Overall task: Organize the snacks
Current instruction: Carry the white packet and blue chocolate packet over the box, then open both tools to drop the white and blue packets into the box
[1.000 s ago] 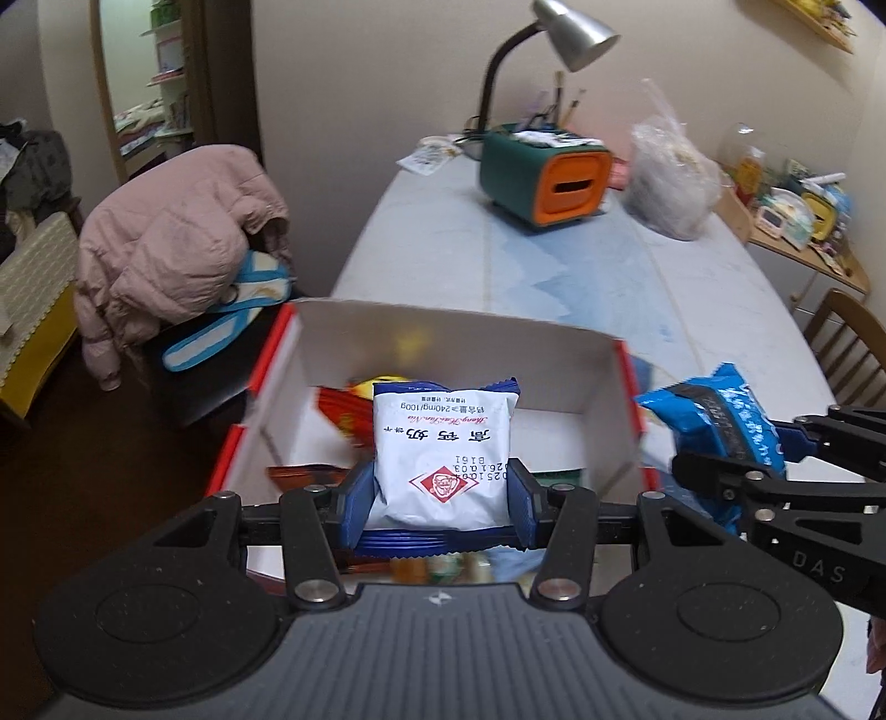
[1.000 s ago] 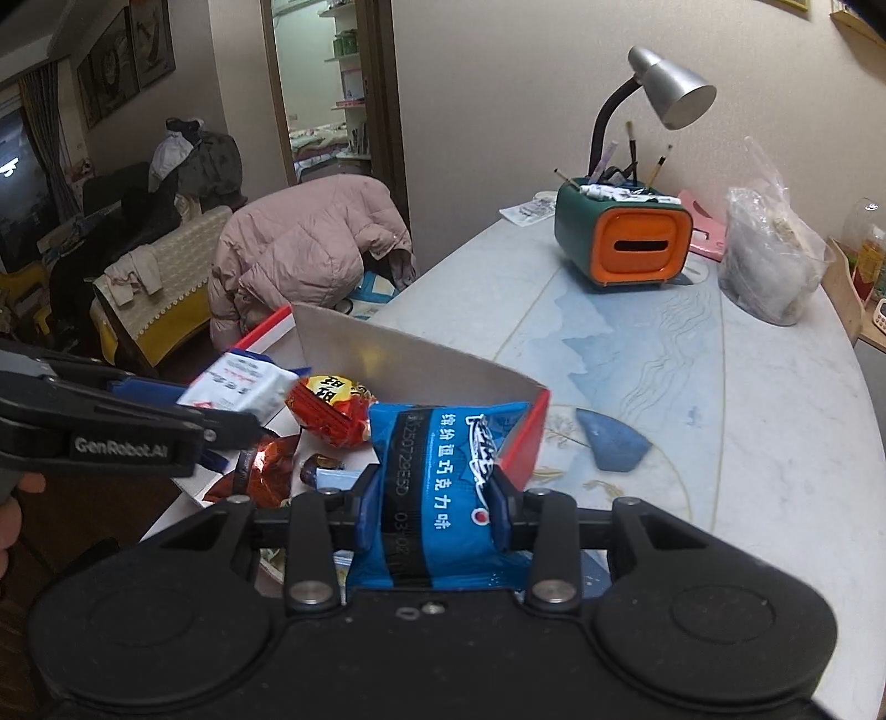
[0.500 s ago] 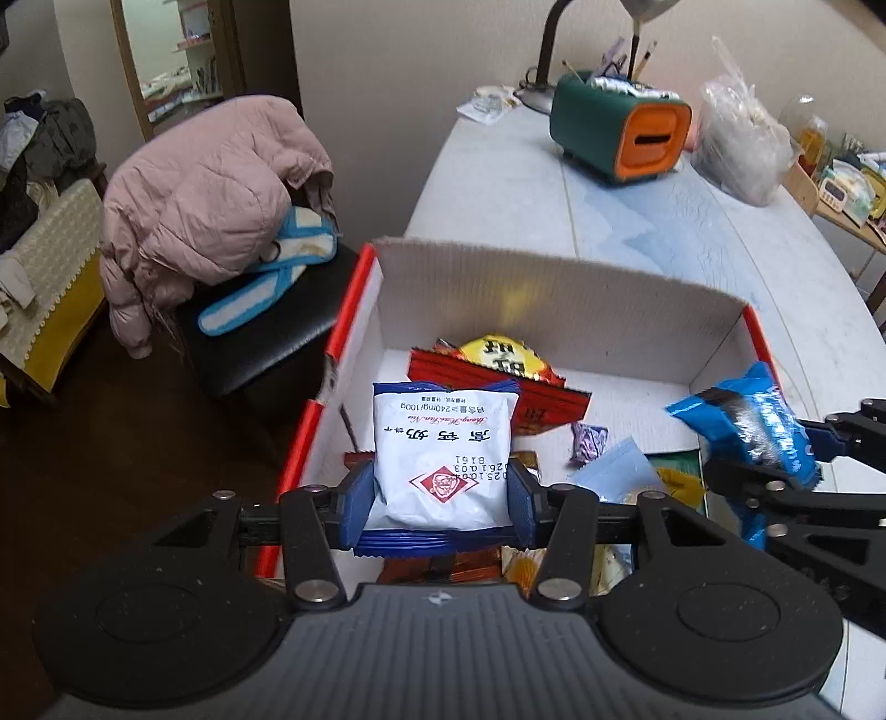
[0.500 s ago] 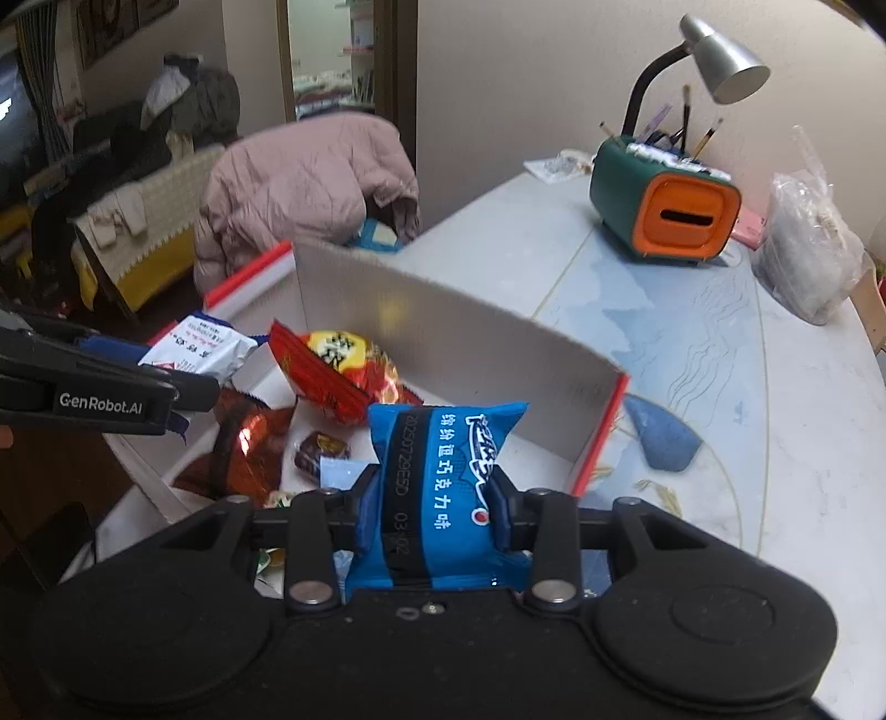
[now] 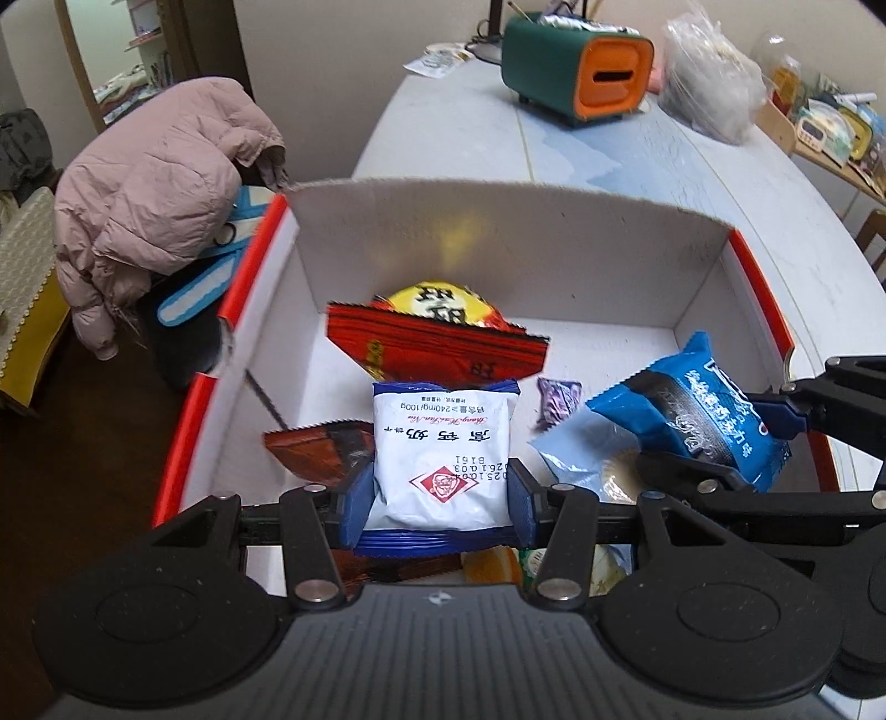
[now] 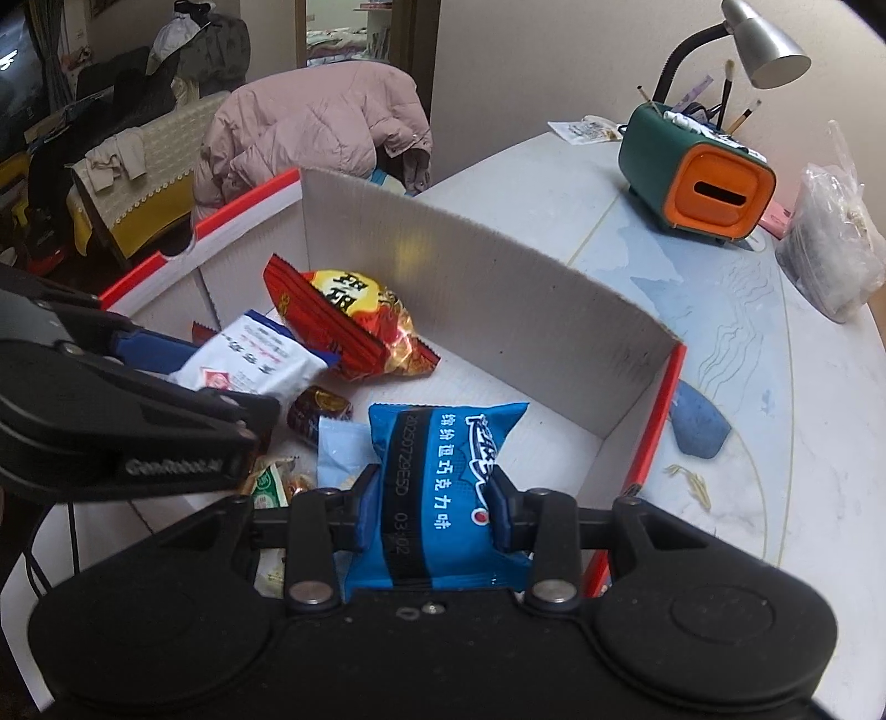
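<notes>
An open cardboard box [image 5: 498, 232] [image 6: 470, 288] with red outer sides stands at the table's near end. My left gripper [image 5: 440, 498] is shut on a white snack packet [image 5: 440, 448] [image 6: 249, 368] and hangs over the box's left half. Over the box's right half, my right gripper [image 6: 434, 507] is shut on a blue chocolate snack packet [image 6: 437, 487] [image 5: 698, 410]. On the box floor lie a red and yellow bag [image 5: 437, 332] [image 6: 349, 327], a small purple candy [image 5: 556, 399], a brown wrapper [image 5: 321, 451], a dark round candy [image 6: 318, 410] and a pale blue packet [image 5: 581, 454].
Behind the box on the table stand a green and orange pen holder [image 6: 698, 177], a desk lamp [image 6: 769, 50] and a clear plastic bag [image 6: 830, 243]. A chair with a pink jacket [image 5: 160, 188] is left of the table. A blue scrap [image 6: 698, 421] lies right of the box.
Both grippers have come down toward the box with their packets held. The box now fills more of each view, and its contents show plainly.
</notes>
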### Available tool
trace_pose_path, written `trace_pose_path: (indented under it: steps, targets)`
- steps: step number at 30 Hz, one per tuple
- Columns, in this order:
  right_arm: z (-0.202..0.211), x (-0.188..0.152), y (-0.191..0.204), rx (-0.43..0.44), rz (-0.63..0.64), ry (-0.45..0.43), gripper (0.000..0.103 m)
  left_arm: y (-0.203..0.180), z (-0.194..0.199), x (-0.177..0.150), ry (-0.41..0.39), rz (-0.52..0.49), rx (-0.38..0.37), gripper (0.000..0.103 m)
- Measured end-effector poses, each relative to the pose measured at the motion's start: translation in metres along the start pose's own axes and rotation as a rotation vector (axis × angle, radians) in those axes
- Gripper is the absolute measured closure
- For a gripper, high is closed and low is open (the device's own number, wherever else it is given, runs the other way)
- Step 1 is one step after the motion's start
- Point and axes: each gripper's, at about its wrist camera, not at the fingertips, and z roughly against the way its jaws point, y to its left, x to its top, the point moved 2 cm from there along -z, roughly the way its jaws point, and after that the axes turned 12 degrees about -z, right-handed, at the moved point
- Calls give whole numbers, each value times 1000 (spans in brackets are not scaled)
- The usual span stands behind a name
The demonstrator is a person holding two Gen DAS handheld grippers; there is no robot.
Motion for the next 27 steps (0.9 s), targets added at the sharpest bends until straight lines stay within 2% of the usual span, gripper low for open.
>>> trace_pose_path:
  steps: [10,13,15,19,23,27]
  targets:
    - [-4,-5,-1,-4,18,9,63,-2,-13,-2,24,-3,-19,54]
    - [-4,-5,-3,2,13,12,59,-2,-12,-4,17,1,-25,53]
    - [-3,-6,-4,11,12,8,53,-2,-12,-3,12,2,-25,53]
    - [1,-8,-3,19,17,4,51,-4,-7,-4,-7,-7,-15,53]
    - [8,-9,-4,27,9,-20,38,-4,-1,-5,-24,-11,-10,52]
    - [16,-10,-7,39,-3,-36,35,-2,8,-6,-46,0,-5,52]
